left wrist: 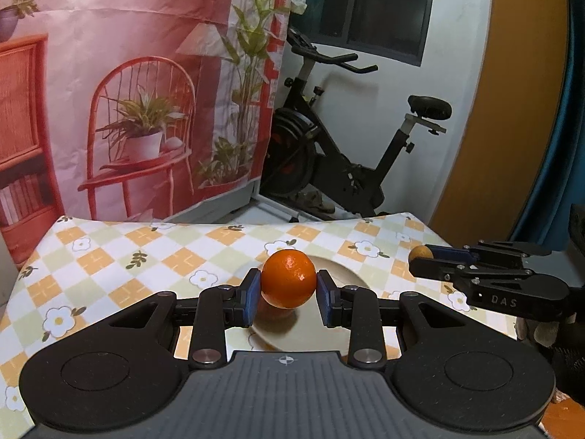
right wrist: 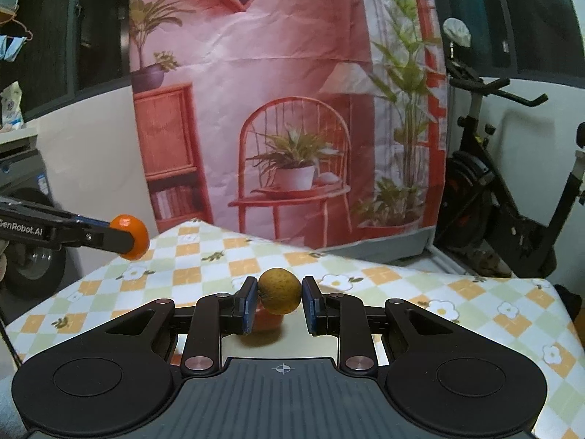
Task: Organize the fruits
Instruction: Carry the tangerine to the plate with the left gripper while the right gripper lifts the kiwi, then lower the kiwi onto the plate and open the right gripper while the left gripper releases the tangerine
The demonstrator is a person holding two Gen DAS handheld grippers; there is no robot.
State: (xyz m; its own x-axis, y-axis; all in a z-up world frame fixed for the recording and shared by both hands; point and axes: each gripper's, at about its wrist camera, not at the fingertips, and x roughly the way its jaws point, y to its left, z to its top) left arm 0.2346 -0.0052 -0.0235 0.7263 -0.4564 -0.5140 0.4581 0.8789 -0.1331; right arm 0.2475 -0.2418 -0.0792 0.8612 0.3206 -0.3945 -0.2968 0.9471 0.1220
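Two grippers, one orange (left wrist: 288, 278), one yellow-brown fruit (right wrist: 280, 291), one plate (left wrist: 343, 267)

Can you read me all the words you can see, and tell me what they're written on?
"DAS": side of the right gripper, seen from the left camera.
"GenRobot.AI": side of the left gripper, first letter cut off by the edge.
White packet on the far left: print too blurry to read.

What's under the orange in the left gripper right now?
A pale plate on the checked tablecloth lies below the orange, which the left gripper holds clear. The gripper body covers the plate's near edge.
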